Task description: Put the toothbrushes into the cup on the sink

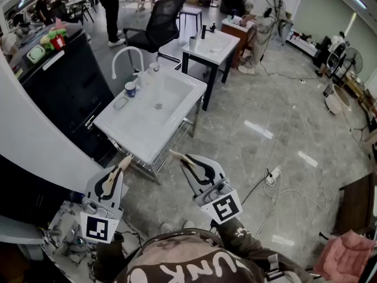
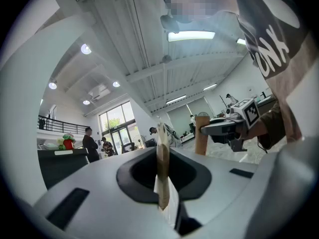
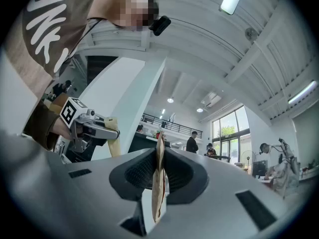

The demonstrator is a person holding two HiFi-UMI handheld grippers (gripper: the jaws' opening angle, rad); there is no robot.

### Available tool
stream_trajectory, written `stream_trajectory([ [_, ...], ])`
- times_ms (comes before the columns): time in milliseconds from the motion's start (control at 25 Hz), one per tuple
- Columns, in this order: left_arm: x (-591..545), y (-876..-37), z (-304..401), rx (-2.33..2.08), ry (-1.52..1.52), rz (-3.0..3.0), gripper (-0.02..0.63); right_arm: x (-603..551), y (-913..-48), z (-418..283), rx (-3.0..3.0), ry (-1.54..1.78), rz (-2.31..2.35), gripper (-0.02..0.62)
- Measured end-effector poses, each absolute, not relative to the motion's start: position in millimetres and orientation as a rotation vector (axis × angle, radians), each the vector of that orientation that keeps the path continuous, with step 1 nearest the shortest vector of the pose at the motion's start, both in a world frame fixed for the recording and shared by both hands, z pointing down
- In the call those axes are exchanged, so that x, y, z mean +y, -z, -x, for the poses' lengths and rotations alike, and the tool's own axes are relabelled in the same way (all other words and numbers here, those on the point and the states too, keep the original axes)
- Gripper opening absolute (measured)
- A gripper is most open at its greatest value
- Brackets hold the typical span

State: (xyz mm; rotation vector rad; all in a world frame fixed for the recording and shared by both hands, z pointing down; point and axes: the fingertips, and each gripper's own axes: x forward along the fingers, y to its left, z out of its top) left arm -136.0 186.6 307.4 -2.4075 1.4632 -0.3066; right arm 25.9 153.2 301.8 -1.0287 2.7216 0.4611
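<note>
Both tools are pressed together with nothing between their jaws. The left tool (image 1: 125, 159) and the right tool (image 1: 175, 154) hang just short of the near edge of the white rectangular sink (image 1: 177, 108). On its far left edge stands the small blue-and-white cup (image 1: 130, 89), beside the curved white faucet (image 1: 126, 55). A pale oblong item (image 1: 120, 103) lies along that same edge, nearer the left corner; I cannot tell whether it is toothbrushes. The cup sits almost straight ahead of the left tool, so that hand looks nearer.
</note>
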Motion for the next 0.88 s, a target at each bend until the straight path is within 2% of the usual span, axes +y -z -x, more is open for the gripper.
stream_trajectory([
  [880, 174, -303, 127, 1.471, 0.334, 2.395, 0.031, 140, -299, -39, 2.694, -0.448, 1.021, 0.063],
])
